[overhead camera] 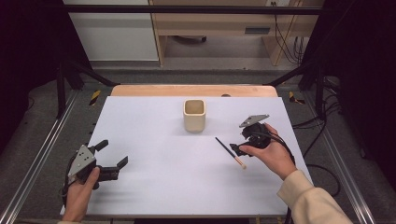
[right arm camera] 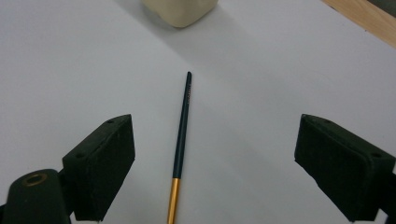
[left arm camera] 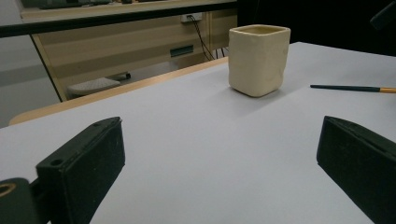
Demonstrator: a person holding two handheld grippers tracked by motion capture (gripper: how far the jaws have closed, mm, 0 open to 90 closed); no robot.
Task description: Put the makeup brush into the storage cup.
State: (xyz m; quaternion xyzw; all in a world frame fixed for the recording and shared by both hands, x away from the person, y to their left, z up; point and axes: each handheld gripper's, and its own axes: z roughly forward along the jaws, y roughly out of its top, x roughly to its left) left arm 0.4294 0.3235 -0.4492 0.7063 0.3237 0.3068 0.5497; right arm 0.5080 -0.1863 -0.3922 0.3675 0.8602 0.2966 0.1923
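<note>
A thin brush (overhead camera: pixel 229 152) with a dark handle, a gold ferrule and a pale tip lies flat on the white table, right of centre. My right gripper (overhead camera: pixel 238 148) hovers low over its ferrule end. In the right gripper view the brush (right arm camera: pixel 182 135) runs lengthwise between the wide jaws of the right gripper (right arm camera: pixel 212 135), which is open, with neither pad touching it. A cream square cup (overhead camera: pixel 194 115) stands upright behind the brush, seen as cup (left arm camera: pixel 258 59) and cup (right arm camera: pixel 180 10). My left gripper (overhead camera: pixel 112 153) rests open at the front left, nothing between its jaws (left arm camera: pixel 219 135).
The white sheet (overhead camera: pixel 163 186) covers a wooden table whose far edge (overhead camera: pixel 194 90) shows behind the cup. Black frame bars and floor rails flank the table. Cables (overhead camera: pixel 322 135) trail off the right side. A wooden cabinet (overhead camera: pixel 224 23) stands beyond.
</note>
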